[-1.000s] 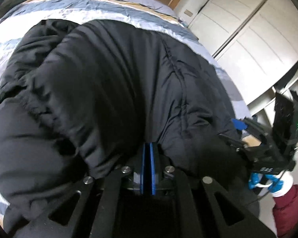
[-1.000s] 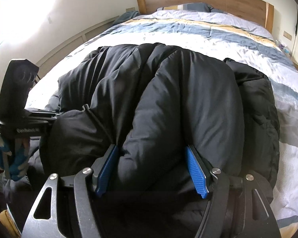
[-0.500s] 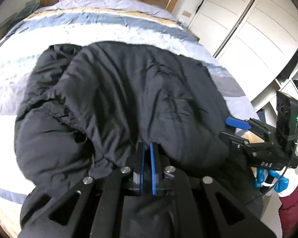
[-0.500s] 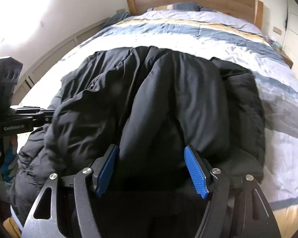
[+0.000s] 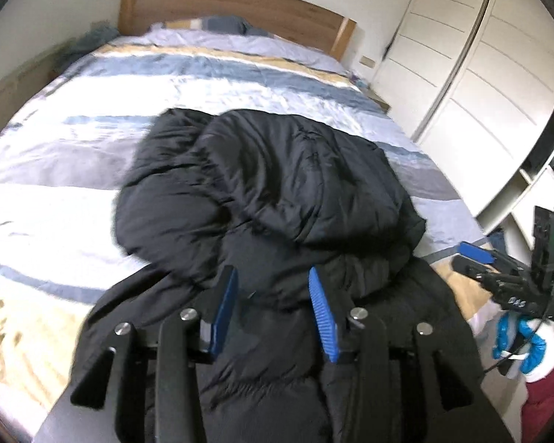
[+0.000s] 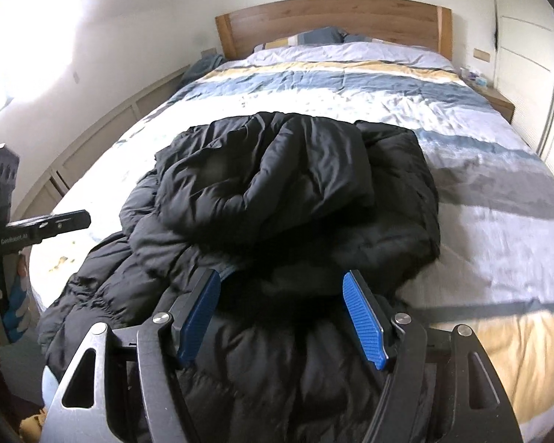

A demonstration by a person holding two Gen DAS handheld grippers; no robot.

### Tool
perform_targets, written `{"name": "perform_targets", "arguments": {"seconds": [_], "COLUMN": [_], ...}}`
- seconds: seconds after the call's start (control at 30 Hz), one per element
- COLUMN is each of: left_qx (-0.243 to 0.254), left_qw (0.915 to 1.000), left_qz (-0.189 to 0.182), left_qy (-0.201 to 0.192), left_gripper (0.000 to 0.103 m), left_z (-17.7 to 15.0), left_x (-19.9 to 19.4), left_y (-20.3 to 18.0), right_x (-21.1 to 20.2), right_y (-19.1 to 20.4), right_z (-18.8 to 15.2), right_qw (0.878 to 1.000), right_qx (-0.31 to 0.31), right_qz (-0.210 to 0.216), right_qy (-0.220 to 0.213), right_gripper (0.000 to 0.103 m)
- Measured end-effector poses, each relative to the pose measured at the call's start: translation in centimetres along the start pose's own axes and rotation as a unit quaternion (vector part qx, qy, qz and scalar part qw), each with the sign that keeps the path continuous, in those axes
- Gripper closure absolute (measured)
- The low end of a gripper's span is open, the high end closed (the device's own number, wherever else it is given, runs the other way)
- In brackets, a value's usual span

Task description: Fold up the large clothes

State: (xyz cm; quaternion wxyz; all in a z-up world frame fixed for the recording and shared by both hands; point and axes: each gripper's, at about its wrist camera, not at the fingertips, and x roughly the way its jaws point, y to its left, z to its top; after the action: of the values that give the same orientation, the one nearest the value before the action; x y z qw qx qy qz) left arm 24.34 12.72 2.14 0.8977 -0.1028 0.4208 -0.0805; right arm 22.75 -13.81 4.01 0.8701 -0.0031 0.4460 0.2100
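A wide bed fills the room, its striped quilt in blue, white, grey and tan, with a wooden headboard far and white wardrobe doors right. A puffy black coat, quilted and rumpled, lies bunched on the near end. Left gripper and right gripper hover above it, blue ribbed pads apart, empty.
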Motion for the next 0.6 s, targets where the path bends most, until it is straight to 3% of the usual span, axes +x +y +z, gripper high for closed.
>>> {"name": "perform_targets", "arguments": {"seconds": [0.13,0.6], "left_qx": [0.013,0.036], "left_qw": [0.9985,0.9933], "left_qz": [0.051,0.092], "left_qy": [-0.016,-0.06], "left_gripper": [0.063,0.055], "left_z": [-2.5,-8.4], "left_x": [-2.7,-8.1], "left_y": [-0.3,-0.7], "right_x": [-1.6,-6.4], "right_y": [0.5,-0.9], "right_z": [-2.3,-8.3], "right_qw": [1.0,0.996], "right_qx": [0.016,0.083], "right_qz": [0.001,-0.026], "right_qy": [-0.008,-0.019], "right_gripper": [0.032,0.023]}}
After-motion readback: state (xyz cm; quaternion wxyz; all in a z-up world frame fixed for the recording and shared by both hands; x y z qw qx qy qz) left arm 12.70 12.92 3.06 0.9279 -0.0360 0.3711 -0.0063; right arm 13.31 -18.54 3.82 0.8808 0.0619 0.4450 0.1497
